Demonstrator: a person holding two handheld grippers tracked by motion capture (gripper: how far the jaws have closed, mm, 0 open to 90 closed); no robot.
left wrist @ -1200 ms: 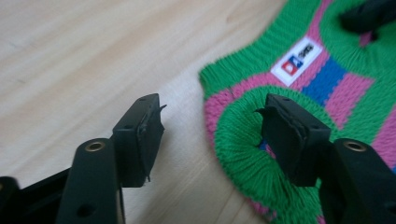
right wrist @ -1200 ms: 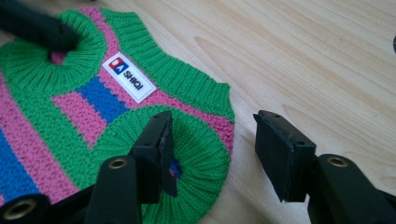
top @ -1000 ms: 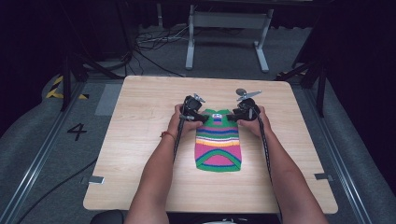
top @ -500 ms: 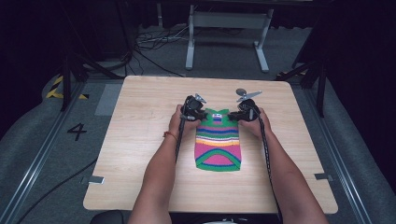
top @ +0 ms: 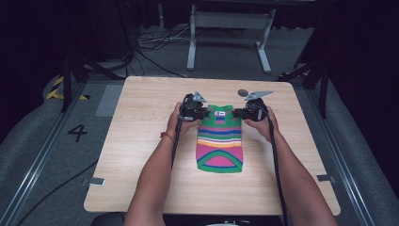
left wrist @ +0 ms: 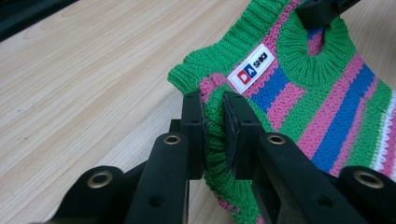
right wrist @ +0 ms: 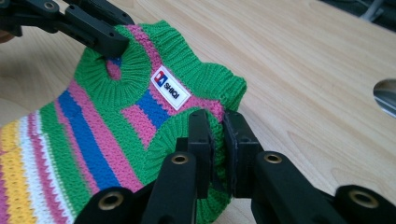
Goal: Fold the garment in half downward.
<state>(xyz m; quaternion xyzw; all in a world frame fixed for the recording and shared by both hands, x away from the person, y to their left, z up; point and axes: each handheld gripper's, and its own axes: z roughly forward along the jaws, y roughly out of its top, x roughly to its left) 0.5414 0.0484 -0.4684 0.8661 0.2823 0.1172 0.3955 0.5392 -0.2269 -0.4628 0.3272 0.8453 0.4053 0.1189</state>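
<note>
A small knitted striped sweater (top: pixel 220 139), green, pink, blue, yellow and white, lies flat on the wooden table (top: pixel 141 141) with its collar at the far end. A white label (left wrist: pixel 251 68) sits near the collar. My left gripper (top: pixel 201 113) is shut on the sweater's left armhole edge (left wrist: pixel 214 121). My right gripper (top: pixel 237 113) is shut on the right armhole edge (right wrist: pixel 217 140). In the left gripper view the other gripper's jaws (left wrist: pixel 320 10) touch the far armhole. In the right gripper view the left gripper's jaws (right wrist: pixel 93 32) pinch the opposite armhole.
A small round metal disc (top: pixel 242 92) lies on the table just beyond the right gripper. Metal frame legs (top: pixel 226 28) and cables (top: pixel 150 52) sit on the floor past the table's far edge. Bare wood surrounds the sweater on all sides.
Both grippers have shifted slightly toward the far edge with the sweater's top corners; the sweater's lower part has stayed on the table.
</note>
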